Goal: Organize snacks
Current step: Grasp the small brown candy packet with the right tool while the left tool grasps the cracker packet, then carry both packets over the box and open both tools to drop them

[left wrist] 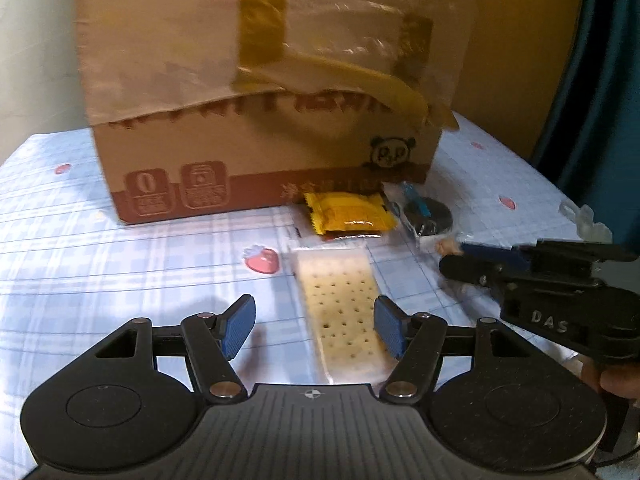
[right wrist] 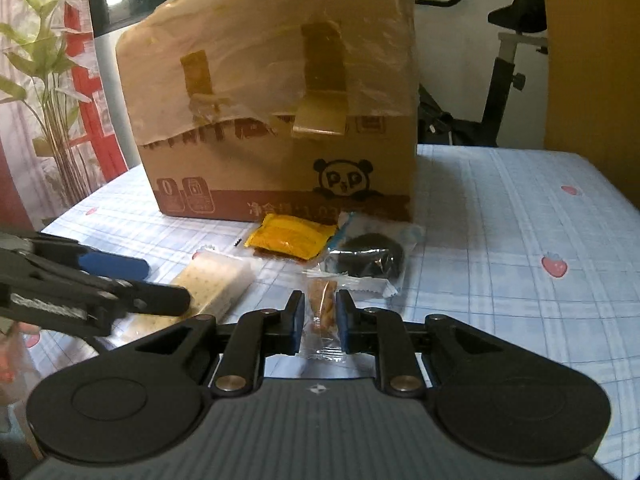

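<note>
Right gripper (right wrist: 319,322) pinching small clear-wrapped brown snack (right wrist: 320,306) mid-length — light, crinkly, slippery film. Left gripper (left wrist: 315,327) spread, long pale cracker pack (left wrist: 344,312) between jaws — brittle; grip its long edges.

We see a brown corrugated cardboard box (right wrist: 280,120), matt, its upper half wrapped in wrinkled glossy clear film and strips of shiny tan tape. The counter's pale blue checked cloth (right wrist: 500,220) looks smooth and matt. The yellow foil snack packet (right wrist: 290,237) gleams; the long cracker pack (left wrist: 342,312) and the small brown snack sachet (right wrist: 322,312) wear clear glossy plastic. The right hand-held gripper (right wrist: 319,322) is matt black plastic with textured blue rubbery pads and bright metal pivot pins.
</note>
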